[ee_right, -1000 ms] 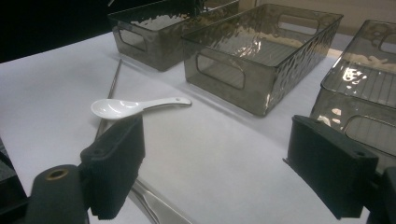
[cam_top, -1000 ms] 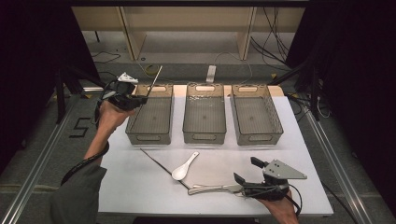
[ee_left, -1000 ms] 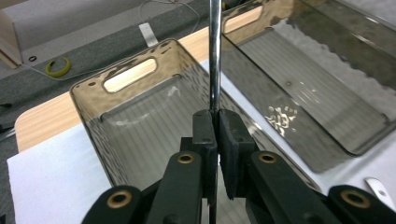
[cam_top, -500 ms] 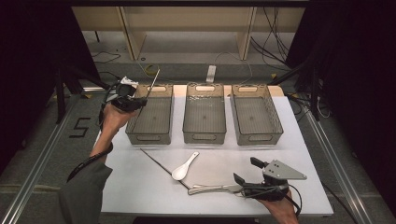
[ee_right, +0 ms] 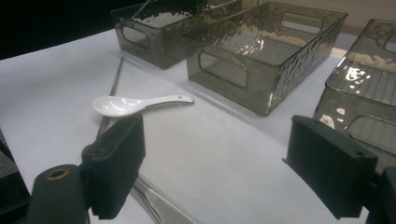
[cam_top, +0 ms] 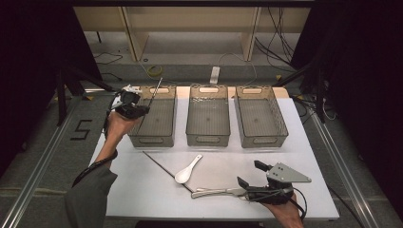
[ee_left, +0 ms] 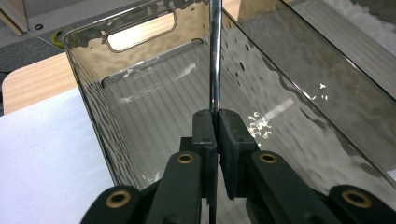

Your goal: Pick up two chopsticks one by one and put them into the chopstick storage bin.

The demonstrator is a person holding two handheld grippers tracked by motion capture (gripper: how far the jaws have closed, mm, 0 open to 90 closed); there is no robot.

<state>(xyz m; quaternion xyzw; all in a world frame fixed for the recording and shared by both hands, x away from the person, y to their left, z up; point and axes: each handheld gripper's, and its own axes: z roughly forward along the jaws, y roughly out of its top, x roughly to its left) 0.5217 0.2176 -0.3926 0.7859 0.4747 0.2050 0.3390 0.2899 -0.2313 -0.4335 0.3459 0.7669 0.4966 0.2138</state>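
High view: three smoky translucent bins were seen in a row at the far side of the white counter [cam_top: 142,190]: a left bin [cam_top: 157,135], a middle bin [cam_top: 208,137] and a right bin [cam_top: 261,137]. Each was fitted with a cut-out handle at its end walls. Two thin metal rods were counted. One rod [cam_top: 156,93] was held by the left tongs [cam_top: 139,110] above the near-left corner of the left bin, tilted so that its free end pointed up and away over the bin. The second rod [cam_top: 164,170] was left lying flat on the counter in front of the bins, just beside one white ceramic spoon [cam_top: 187,171]. One metal utensil [cam_top: 214,192] was seen lying near the front edge, its handle reaching to the right tongs [cam_top: 247,189].

From the left gripper view, the left tongs [ee_left: 215,122] were seen pressed together on the held rod [ee_left: 215,56], which was clamped between the two pads and rose straight up against the inside of the left bin [ee_left: 140,107].

From the right gripper view, the right tongs [ee_right: 219,158] were seen standing wide apart just above the counter [ee_right: 210,154], with nothing gripped between the pads. The spoon [ee_right: 135,103] was seen lying beyond them, bowl up, with the loose rod [ee_right: 112,86] behind it and the metal utensil [ee_right: 159,205] passing under the left pad.
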